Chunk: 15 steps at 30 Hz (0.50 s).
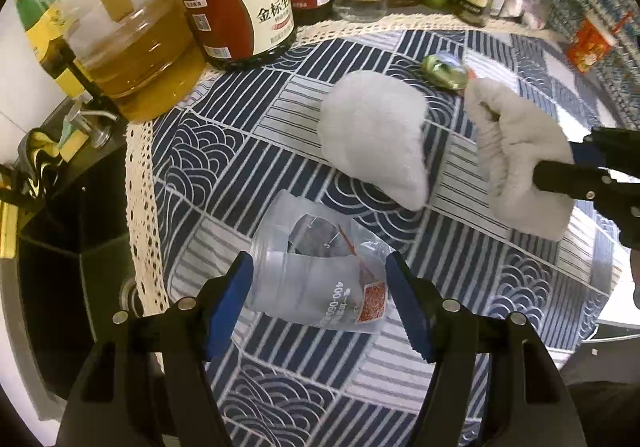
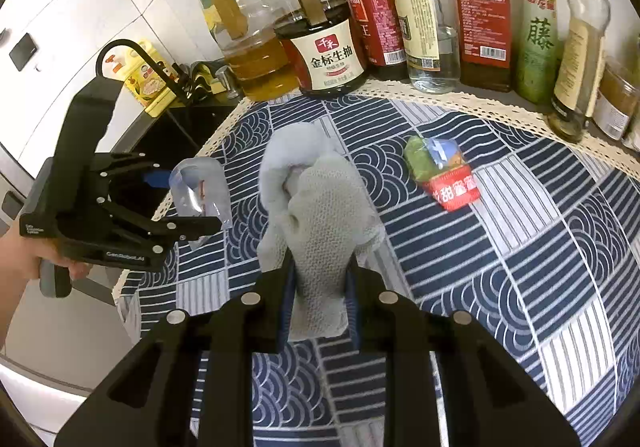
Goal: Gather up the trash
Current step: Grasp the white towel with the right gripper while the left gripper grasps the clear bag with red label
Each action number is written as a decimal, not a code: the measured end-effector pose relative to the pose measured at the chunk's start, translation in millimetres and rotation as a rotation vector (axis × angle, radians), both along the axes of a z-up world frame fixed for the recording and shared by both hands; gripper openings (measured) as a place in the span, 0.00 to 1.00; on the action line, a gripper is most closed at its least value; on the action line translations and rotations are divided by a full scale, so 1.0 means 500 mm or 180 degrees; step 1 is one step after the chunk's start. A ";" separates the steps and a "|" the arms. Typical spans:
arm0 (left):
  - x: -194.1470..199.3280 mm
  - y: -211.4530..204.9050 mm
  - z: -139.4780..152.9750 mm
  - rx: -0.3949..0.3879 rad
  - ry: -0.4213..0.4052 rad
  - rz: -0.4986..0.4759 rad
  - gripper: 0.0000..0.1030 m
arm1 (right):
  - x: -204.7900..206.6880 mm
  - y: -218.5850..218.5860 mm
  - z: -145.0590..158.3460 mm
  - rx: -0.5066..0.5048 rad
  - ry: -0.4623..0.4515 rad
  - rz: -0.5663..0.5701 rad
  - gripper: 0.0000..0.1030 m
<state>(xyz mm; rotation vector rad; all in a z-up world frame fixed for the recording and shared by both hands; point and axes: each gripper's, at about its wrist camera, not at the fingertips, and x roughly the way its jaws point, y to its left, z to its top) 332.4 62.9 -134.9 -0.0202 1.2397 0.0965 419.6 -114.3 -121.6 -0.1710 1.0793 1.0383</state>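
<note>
Grippers — L gripper (image 1: 320,299) pinches clear plastic bag (image 1: 320,279) over bench (image 1: 500,279) | R gripper (image 2: 320,287) clamped on white cloth (image 2: 320,231) | snack wrapper (image 2: 440,171) nearby

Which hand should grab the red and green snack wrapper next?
Neither is free: the left gripper straddles the clear plastic bag, and the right gripper is shut on the white cloth. Probably the right, once it drops the cloth: the snack wrapper lies just right of it.
</note>
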 end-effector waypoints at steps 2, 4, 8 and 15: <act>-0.015 -0.003 0.012 -0.0034 -0.0063 -0.0010 0.64 | -0.015 -0.005 0.008 -0.0008 -0.0023 -0.0037 0.23; -0.035 -0.005 0.024 -0.0074 -0.0114 -0.0001 0.64 | -0.038 -0.012 0.018 -0.0023 -0.0050 -0.0100 0.23; -0.079 -0.010 0.040 -0.0154 -0.0173 0.0002 0.61 | -0.083 -0.021 0.033 -0.0065 -0.0124 -0.0220 0.23; -0.147 -0.024 0.053 -0.0305 -0.0350 -0.0136 0.61 | -0.176 -0.041 0.063 -0.0147 -0.0239 -0.0469 0.23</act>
